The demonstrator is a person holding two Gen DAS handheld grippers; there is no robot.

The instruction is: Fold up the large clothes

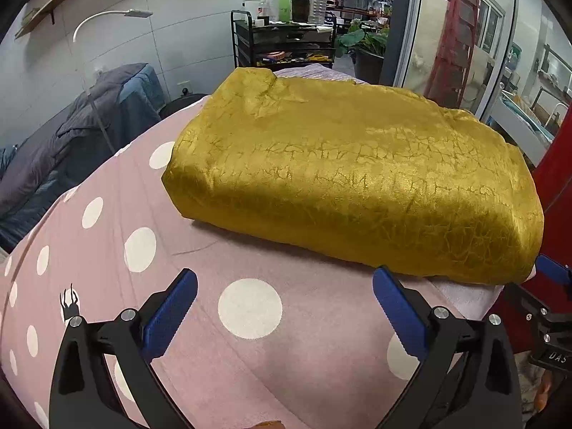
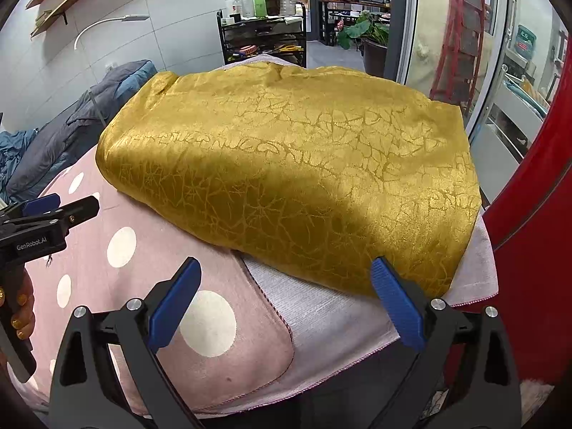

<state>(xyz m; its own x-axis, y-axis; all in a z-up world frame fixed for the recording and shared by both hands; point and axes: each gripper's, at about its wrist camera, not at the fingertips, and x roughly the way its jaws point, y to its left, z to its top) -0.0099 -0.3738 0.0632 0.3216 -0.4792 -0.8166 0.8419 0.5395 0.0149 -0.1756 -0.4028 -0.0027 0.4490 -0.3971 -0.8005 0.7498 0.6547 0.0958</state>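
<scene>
A gold patterned garment (image 1: 350,178) lies folded into a thick rectangle on a pink polka-dot cover (image 1: 214,321). It also shows in the right wrist view (image 2: 293,171), with its near corner resting on a pale towel (image 2: 321,314). My left gripper (image 1: 284,307) is open and empty, just short of the garment's near edge. My right gripper (image 2: 286,296) is open and empty, over the towel at the garment's near right corner. The left gripper shows at the left of the right wrist view (image 2: 53,214); the right gripper shows at the right edge of the left wrist view (image 1: 550,296).
A dark blue quilt (image 1: 71,150) lies on a bed to the left. A black cart with bottles (image 1: 282,35) stands behind. A potted plant (image 1: 364,46) and glass doors (image 1: 464,53) are at the back right. Something red (image 2: 529,250) stands close on the right.
</scene>
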